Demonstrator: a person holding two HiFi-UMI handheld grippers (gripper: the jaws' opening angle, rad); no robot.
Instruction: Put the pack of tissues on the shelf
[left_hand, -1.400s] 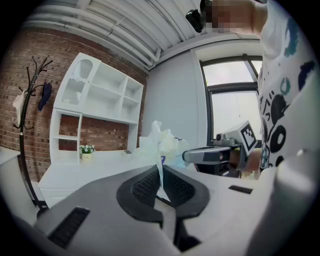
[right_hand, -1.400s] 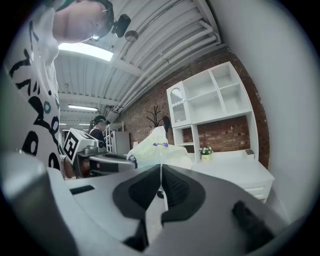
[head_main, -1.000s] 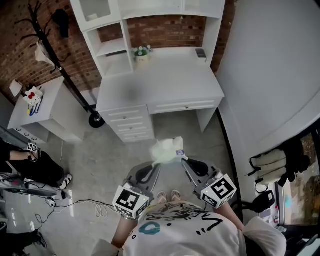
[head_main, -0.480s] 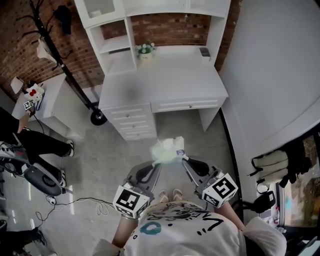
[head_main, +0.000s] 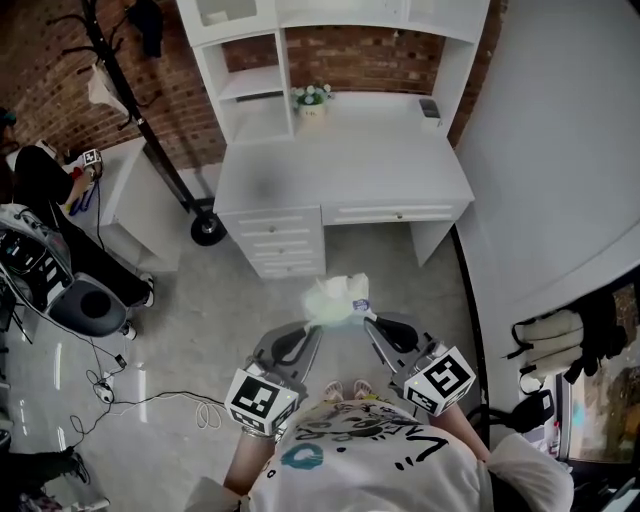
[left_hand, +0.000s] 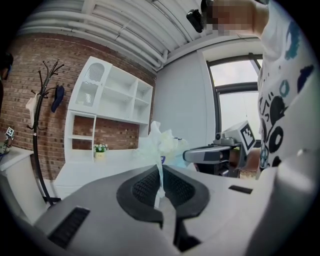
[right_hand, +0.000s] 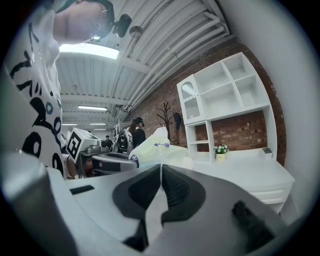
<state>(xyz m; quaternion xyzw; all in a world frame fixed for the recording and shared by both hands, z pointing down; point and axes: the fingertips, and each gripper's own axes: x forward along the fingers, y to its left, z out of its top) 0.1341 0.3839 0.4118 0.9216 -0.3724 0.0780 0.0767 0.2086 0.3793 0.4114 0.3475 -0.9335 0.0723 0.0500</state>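
The person stands on the grey floor, short of a white desk, with both grippers pointing toward it. The left gripper has its jaws clamped on a thin flap of wrapper from the tissues. The right gripper is pinched shut on the opposite edge, probably the wrapper seam, though the film there is too thin to be sure. The pack hangs in the air between the two tips, above the floor and well apart from the desk. The shelf stands at the desk's back against a brick wall. A small flower pot sits on the desktop just beside it. A coat stand is left of the desk.
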